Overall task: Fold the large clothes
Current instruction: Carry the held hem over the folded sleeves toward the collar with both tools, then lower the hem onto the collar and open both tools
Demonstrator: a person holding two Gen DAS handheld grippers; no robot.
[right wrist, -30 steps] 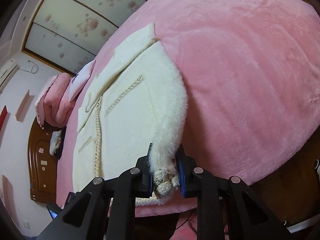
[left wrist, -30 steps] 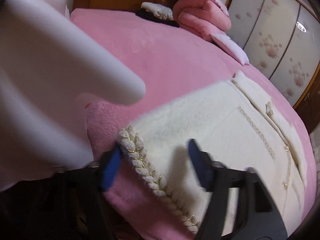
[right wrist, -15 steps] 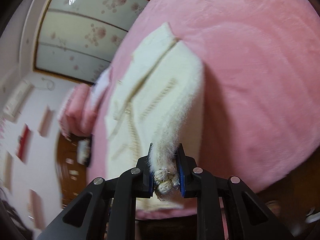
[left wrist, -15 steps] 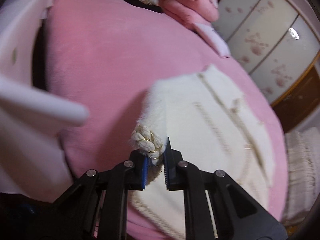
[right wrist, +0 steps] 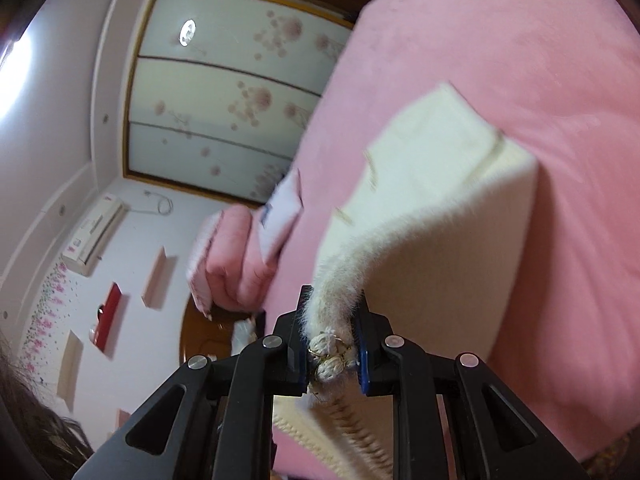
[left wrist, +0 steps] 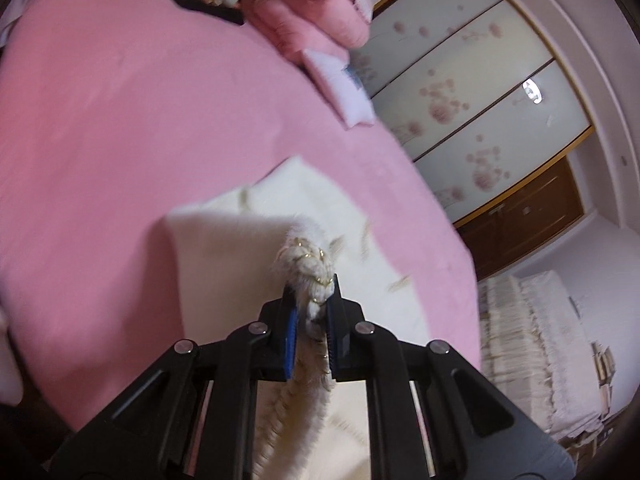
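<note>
Cream fuzzy coat [left wrist: 248, 248] is lying on the pink bed [left wrist: 120, 128], near its foot edge, with the braided hem lifted clear. Left tool [left wrist: 311, 320] is clamped on one hem corner, right tool [right wrist: 332, 350] on the other, both nearly closed. So the grab part's done; looks like the hem hasn't been carried over the collar end yet.

A second ago the left gripper [left wrist: 311, 312] stood open over the cream coat's [left wrist: 256, 240] braided hem at the near edge of the pink bed [left wrist: 120, 120]; now its jaws are clamped on that hem. Both it and the right gripper [right wrist: 331, 350] now hold their corners lifted off the bed, the coat's lower half raised
</note>
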